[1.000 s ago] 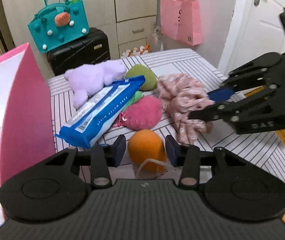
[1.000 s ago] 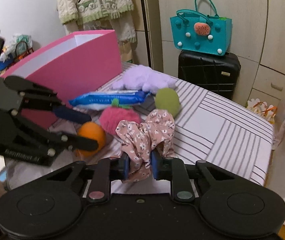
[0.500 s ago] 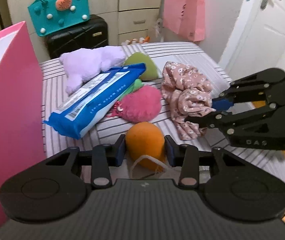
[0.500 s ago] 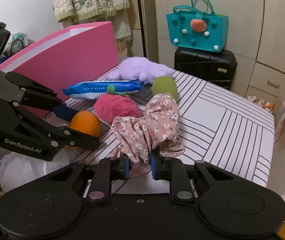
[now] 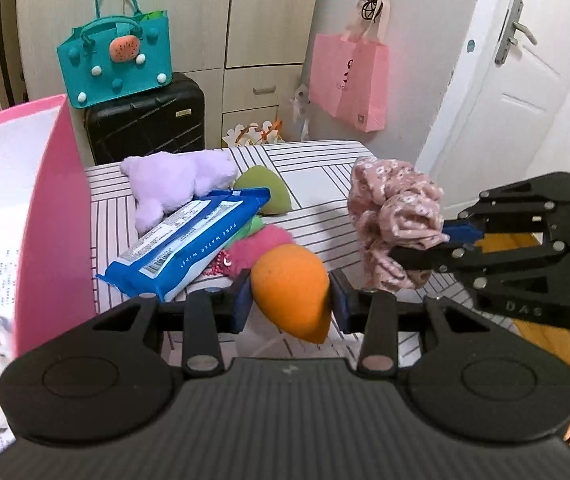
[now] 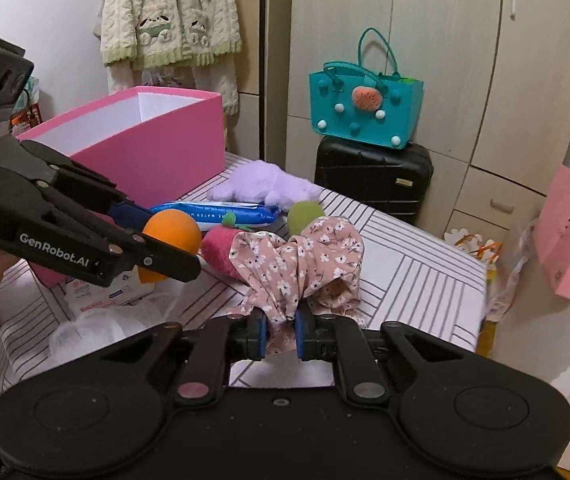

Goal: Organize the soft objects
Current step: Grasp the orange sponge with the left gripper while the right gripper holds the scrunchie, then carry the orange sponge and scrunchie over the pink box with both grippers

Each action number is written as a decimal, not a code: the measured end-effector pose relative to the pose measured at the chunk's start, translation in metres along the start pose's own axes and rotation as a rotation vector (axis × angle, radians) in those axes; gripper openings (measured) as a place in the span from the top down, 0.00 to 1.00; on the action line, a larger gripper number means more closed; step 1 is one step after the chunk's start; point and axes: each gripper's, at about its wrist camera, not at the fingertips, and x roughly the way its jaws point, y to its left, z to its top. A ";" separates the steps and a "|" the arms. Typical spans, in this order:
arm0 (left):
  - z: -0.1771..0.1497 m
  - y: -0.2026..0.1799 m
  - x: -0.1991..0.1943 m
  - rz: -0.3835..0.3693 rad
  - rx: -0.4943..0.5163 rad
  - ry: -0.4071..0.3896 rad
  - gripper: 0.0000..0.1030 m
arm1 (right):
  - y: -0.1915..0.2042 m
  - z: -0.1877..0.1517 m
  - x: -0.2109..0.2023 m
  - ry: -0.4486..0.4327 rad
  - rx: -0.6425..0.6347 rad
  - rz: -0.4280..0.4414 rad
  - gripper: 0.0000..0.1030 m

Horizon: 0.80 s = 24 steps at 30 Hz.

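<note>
Near table edge (image 6: 437, 280), orange sponge (image 5: 291, 292) lifted (scrunchie (image 6: 305, 272) too), pink box (image 6: 153, 152) beside

Pale wood-grain wardrobe (image 6: 485, 60) with drawers fills the far wall at twelve o'clock. Before it, a black suitcase (image 5: 145, 120) carries a teal felt handbag (image 5: 115, 60). At two o'clock, a white door (image 5: 525, 80) with a metal lever handle (image 5: 515, 40); a pink paper bag (image 5: 351, 84) hangs beside it. A cream knitted garment (image 6: 169, 20) hangs at ten o'clock. The striped tabletop (image 6: 417, 276) occupies the foreground under even indoor light.
</note>
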 end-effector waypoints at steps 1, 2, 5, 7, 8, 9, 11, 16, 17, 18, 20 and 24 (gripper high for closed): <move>0.000 -0.001 -0.002 -0.003 0.002 0.004 0.62 | 0.000 0.001 -0.003 0.005 0.004 0.002 0.86; 0.000 -0.001 -0.004 -0.009 -0.001 0.010 0.62 | 0.001 0.002 -0.006 0.009 0.007 0.004 0.86; 0.002 -0.003 -0.012 -0.019 0.007 0.027 0.62 | 0.007 0.005 -0.015 0.014 0.011 0.013 0.86; 0.002 -0.007 -0.021 -0.007 0.035 0.027 0.62 | 0.013 0.007 -0.020 0.022 0.018 0.027 0.86; 0.001 -0.008 -0.025 -0.004 0.046 0.024 0.62 | 0.016 0.007 -0.023 0.024 0.021 0.033 0.86; 0.001 -0.009 -0.029 -0.003 0.054 0.022 0.62 | 0.020 0.008 -0.026 0.024 0.023 0.036 0.86; 0.001 -0.010 -0.039 -0.007 0.056 0.022 0.62 | 0.027 0.010 -0.034 0.021 0.023 0.041 0.86; -0.003 -0.012 -0.066 -0.012 0.077 0.024 0.62 | 0.045 0.021 -0.055 0.015 0.020 0.074 0.86; -0.004 -0.013 -0.072 -0.013 0.081 0.030 0.62 | 0.049 0.024 -0.058 0.021 0.020 0.081 0.86; -0.005 -0.013 -0.077 -0.016 0.084 0.039 0.62 | 0.053 0.027 -0.061 0.032 0.018 0.086 0.86; -0.008 -0.012 -0.086 -0.030 0.085 0.056 0.62 | 0.060 0.031 -0.066 0.048 0.015 0.095 0.86; -0.018 -0.011 -0.106 -0.020 0.104 0.064 0.62 | 0.076 0.039 -0.072 0.098 0.004 0.125 0.86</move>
